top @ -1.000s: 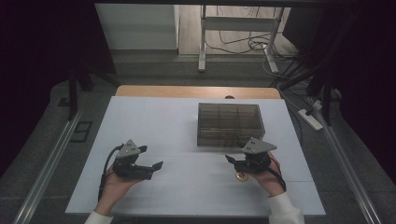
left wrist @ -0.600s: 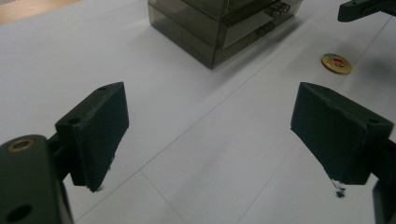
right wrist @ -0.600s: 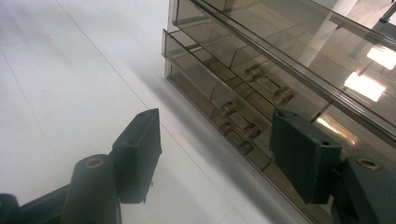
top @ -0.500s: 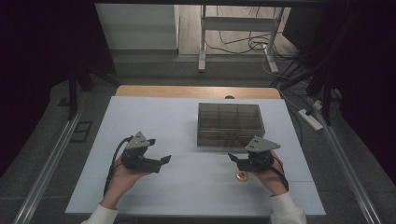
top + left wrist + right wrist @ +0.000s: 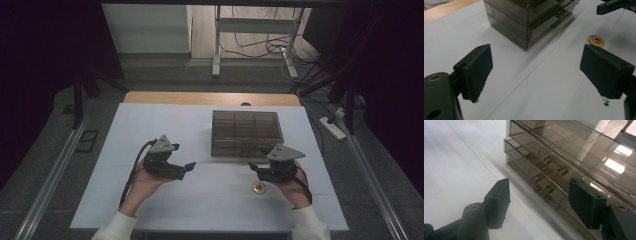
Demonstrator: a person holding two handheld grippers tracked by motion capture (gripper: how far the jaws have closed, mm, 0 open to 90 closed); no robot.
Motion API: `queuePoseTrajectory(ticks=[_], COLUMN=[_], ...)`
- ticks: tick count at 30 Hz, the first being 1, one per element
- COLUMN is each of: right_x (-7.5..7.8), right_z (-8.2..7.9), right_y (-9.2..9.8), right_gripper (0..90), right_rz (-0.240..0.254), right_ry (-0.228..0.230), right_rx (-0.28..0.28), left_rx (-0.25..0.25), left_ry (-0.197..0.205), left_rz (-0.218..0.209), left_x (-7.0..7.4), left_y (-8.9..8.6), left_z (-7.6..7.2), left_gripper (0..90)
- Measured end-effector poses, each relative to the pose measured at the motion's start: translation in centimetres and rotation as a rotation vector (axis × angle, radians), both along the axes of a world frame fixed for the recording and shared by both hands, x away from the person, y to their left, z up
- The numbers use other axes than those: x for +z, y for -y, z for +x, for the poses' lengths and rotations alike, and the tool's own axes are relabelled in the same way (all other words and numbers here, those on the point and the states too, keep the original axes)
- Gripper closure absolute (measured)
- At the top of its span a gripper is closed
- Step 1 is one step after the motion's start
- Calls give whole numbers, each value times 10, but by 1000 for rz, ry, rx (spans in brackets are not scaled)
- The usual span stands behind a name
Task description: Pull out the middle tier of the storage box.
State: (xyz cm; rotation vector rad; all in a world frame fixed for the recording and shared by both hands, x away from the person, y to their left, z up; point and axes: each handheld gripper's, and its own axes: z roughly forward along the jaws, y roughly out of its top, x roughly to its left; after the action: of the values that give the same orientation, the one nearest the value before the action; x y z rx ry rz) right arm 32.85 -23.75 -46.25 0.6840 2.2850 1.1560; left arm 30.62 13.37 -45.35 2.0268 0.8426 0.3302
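Two grippers sit low over the white surface (image 5: pixel 200 200), one in each hand, with nothing between the jaws of either. On the high view the left gripper (image 5: pixel 187 167) lies at the left of the surface, its jaws pointing toward the middle; the left gripper view shows both black pads spread wide, with bare surface between them. The right gripper (image 5: pixel 255 168) lies just in front of the near right part of the drawer box (image 5: pixel 245 132), jaws pointing left and slightly toward it. The right gripper view shows its jaws spread as well, facing the front of the box at close range — the right pad overlaps the box front in that picture, but contact cannot be confirmed. The box is a smoked, see-through unit with stacked drawers, each fitted with a small clear cylindrical handle (image 5: pixel 544 188); it stands right of centre toward the far side of the surface, and its drawers appear pushed in. A small round badge (image 5: pixel 258 187), gold-rimmed with a coloured face, lies flat on the surface near the front of the box, just beside and on the near side of the right gripper, not touched by either one. In the left gripper view the badge (image 5: pixel 596 40) lies beyond the right pad — well apart from it — with the tip of the right gripper above it at the upper right.
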Motion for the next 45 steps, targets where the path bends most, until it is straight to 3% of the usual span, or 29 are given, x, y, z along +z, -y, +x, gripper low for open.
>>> queuePoseTrajectory(ticks=[14, 23, 45], right_x=[7, 8, 3], right_z=[-1, 2, 14], right_y=[14, 20, 51], right_gripper=[342, 342, 342], right_rz=[25, 29, 27], right_ry=[4, 1, -41], right_rx=[-41, -58, -169], left_rx=[-25, -34, -40], left_ry=[0, 11, 7], left_rz=[9, -1, -3], left_x=[5, 0, -4], left_y=[25, 36, 43], left_z=[22, 25, 41], left_gripper=[120, 122, 124])
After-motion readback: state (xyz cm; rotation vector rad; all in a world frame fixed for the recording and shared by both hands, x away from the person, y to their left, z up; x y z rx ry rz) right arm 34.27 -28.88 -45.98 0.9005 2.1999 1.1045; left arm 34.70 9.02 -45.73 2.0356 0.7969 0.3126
